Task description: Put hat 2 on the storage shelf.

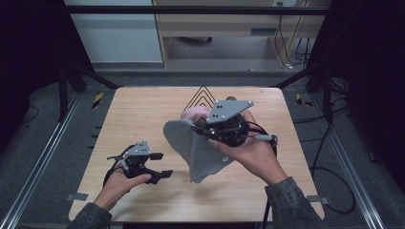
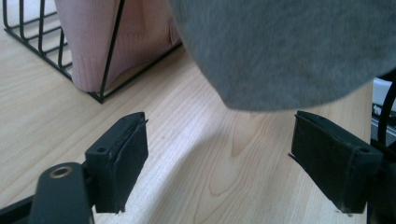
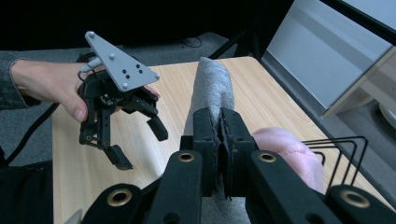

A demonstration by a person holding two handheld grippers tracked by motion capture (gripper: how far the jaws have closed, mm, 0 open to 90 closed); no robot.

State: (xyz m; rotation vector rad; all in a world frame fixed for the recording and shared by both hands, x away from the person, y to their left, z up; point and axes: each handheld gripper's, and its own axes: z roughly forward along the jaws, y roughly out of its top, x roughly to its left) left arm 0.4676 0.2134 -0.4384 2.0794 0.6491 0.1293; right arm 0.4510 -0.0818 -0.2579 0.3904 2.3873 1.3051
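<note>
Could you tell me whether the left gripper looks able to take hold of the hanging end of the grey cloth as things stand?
Probably yes: the left gripper is open, and only bare table lies between it and the grey cloth hanging from the shut right gripper.

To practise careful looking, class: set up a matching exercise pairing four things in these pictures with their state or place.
Things:
1. left gripper
2. right gripper
3. pink cloth
4. grey cloth

States:
A. in the black wire rack
B. jaws open, nothing between them
C. hangs over the table
D. jaws shut on cloth

Pairs: 1-B, 2-D, 3-A, 4-C
</note>
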